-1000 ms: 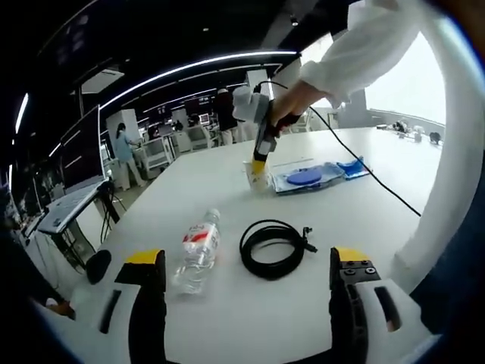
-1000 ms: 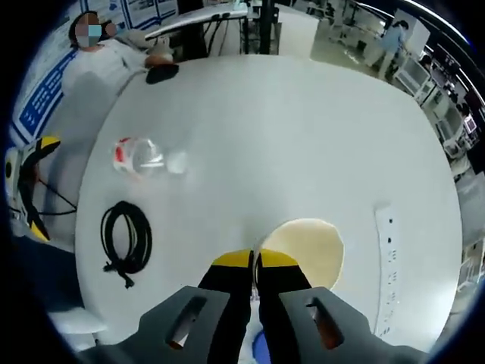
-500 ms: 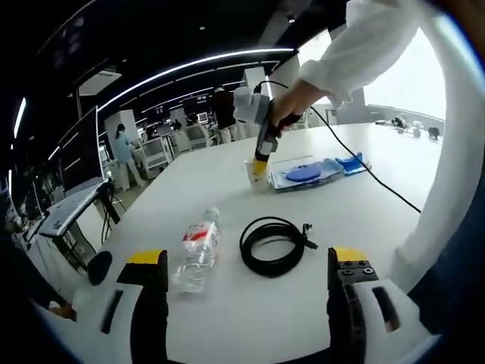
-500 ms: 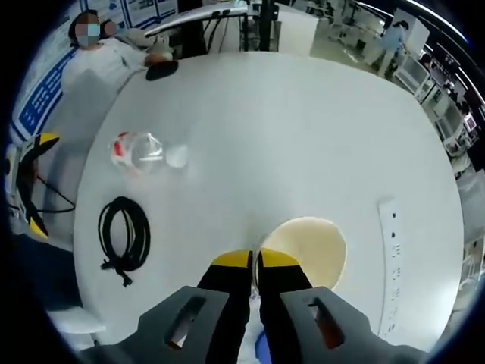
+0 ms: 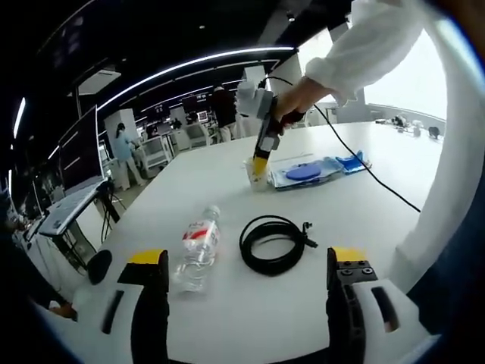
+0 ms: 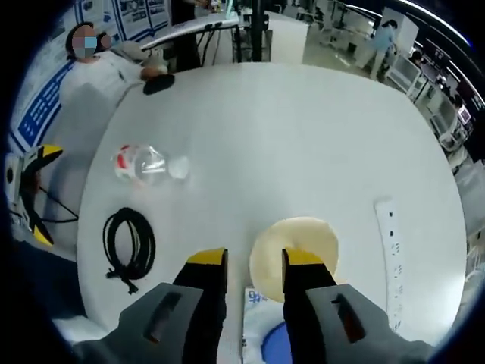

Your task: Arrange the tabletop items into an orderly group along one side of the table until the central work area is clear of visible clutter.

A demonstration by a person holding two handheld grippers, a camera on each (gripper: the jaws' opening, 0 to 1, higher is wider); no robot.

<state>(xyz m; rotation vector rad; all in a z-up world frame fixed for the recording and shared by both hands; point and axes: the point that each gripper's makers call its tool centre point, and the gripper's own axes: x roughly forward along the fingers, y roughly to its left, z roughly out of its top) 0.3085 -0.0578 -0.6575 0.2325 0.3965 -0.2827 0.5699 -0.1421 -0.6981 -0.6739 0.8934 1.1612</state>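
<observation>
Right tongs (image 6: 254, 262) spread, cup (image 6: 294, 247) released and standing at bench (image 6: 303, 129) edge beside blue packet (image 5: 307, 174). Left tongs (image 5: 242, 265) spread, empty. Judged: cup placed; next fetch bottle (image 5: 197, 246) or cable coil (image 5: 273, 244), both lying mid-bench.

The cream cup (image 6: 294, 248) stood upright on the white table (image 6: 288, 136), its round mouth open toward me. Just beside it lay a flat blue-and-white packet (image 5: 309, 174), blue disc on top, probably wipes, though I couldn't read it. Well apart from the cup, a clear plastic bottle (image 5: 197, 248) with a red label lay on its side, and the black cable (image 5: 273, 246) sat coiled beside that bottle.
</observation>
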